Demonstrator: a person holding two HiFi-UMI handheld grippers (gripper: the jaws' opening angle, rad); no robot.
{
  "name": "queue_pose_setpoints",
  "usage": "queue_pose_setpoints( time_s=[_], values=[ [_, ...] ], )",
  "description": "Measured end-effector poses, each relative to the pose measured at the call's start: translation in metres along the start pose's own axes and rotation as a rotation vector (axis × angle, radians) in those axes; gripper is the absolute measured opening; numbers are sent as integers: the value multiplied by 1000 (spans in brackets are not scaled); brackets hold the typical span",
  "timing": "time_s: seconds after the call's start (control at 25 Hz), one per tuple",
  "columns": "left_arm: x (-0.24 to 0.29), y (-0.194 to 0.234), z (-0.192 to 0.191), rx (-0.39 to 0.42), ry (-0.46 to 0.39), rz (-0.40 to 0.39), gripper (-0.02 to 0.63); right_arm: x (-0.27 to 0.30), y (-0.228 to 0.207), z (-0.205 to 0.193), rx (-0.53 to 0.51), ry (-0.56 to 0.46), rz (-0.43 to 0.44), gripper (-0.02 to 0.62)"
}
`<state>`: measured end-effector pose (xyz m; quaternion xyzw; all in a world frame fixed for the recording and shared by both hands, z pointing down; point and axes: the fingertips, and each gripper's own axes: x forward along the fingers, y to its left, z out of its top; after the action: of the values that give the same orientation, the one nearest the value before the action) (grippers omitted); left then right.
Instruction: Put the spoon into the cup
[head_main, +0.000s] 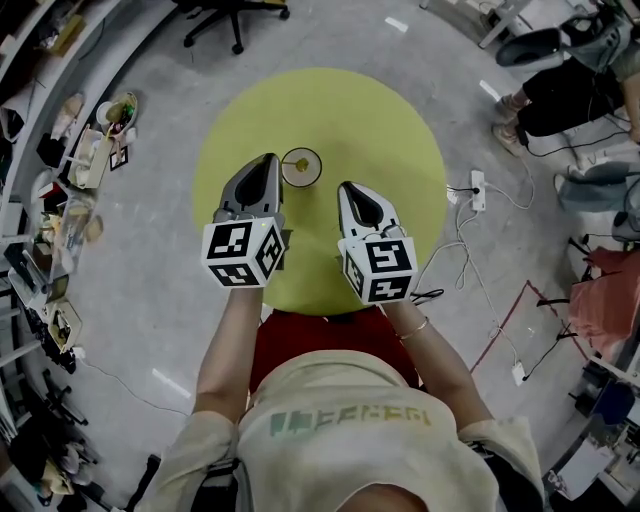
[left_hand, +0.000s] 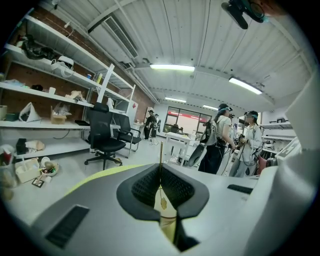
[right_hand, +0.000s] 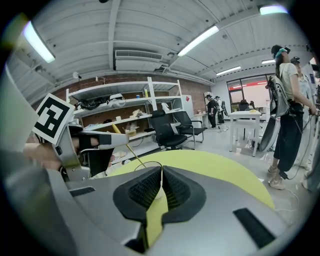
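Yellow table (head_main: 400, 150), one cup (head_main: 310, 176), one spoon (right_hand: 130, 146)

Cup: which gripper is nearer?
Left. The left gripper sits right beside the cup on its left, shut on the spoon; the right gripper, shut, is farther back on its right.

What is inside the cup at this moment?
The spoon's lower end sits in the cup, and its handle slants up to the shut left gripper. Whether its bowl touches the bottom cannot be made out. Nothing else shows inside.
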<state>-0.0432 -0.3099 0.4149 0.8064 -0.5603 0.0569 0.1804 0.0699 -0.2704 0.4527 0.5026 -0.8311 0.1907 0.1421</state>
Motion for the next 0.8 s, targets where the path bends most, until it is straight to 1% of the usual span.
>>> queue_pose_setpoints(
  time_s=[0.44, 0.8],
  values=[
    [15, 9, -29, -28, 68, 2, 25, 17, -3, -13, -4, 46, 2, 37],
    [24, 13, -41, -43, 101, -1, 25, 27, -3, -20, -6, 75, 4, 37]
  ],
)
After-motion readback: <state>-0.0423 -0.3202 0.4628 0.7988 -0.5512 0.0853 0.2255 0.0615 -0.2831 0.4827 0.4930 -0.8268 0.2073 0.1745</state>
